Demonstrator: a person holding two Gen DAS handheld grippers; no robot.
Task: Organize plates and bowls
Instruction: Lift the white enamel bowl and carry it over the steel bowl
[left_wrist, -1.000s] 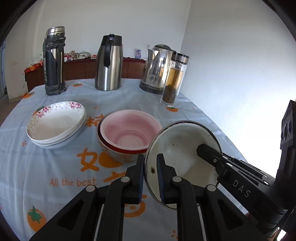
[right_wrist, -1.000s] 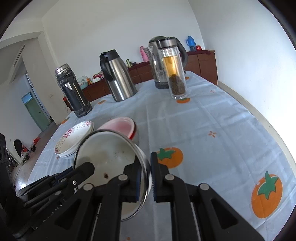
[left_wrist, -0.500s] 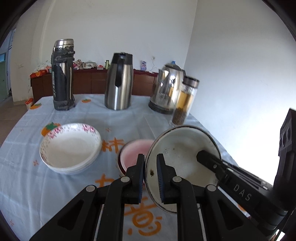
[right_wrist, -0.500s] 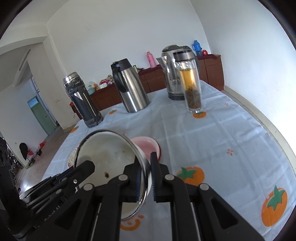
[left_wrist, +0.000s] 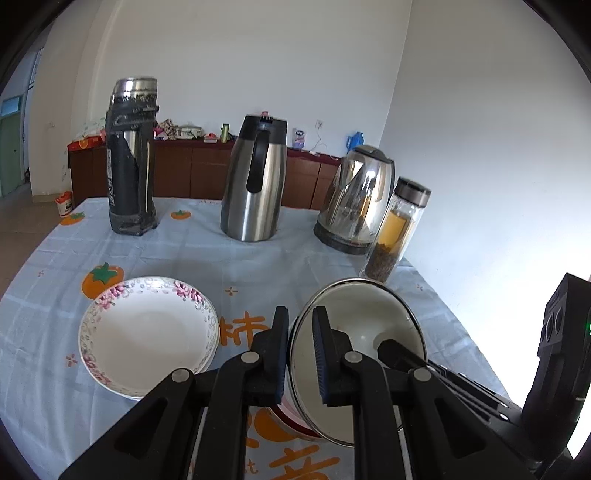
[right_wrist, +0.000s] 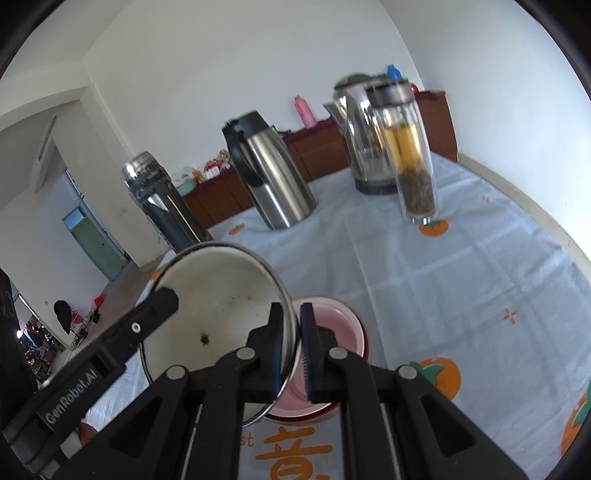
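Bright daylight fills both views; the white wall at the right blows out to glare near the lower edge. Fisheye bending curves the edges into black corners. The tea bottle looks slightly motion-blurred; shadows stay soft

1. Far across the surface stands a row of tall vessels: a dark flask at left, a steel jug in the middle, a kettle and a glass tea bottle at right. Narrow gaps separate the first three; the kettle and bottle stand just beside each other.
2. Near left, a stack of flowered plates occupies the cloth.
3. Just right of it sits a pink bowl, beneath the tilted white bowl.
4. Bare cloth lies between plates and vessels, and across the right side in the right wrist view.
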